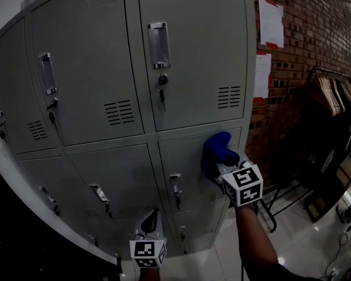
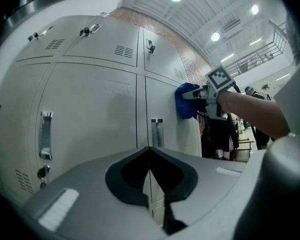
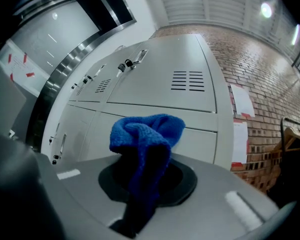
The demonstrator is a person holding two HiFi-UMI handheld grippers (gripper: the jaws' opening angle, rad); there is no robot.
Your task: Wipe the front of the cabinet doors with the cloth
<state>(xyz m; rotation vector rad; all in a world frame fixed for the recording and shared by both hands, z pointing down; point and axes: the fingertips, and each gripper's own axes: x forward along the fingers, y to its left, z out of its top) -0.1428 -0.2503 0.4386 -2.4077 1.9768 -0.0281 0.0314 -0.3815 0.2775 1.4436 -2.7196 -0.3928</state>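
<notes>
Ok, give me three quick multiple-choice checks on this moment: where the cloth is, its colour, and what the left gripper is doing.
1. Where is the cloth?
A. on the top right door
B. against the right-column cabinet door just under the top one
C. on the far left door

2. What colour is the cloth?
A. blue
B. yellow
C. white

3. The left gripper is:
A. shut on the cloth
B. wide open
C. shut, with nothing in it

Answers:
1 B: the head view shows the right gripper holding it against that door, near its upper right corner.
2 A: it is blue in all three views.
3 C: its own view shows the jaws meeting with nothing between them.
</notes>
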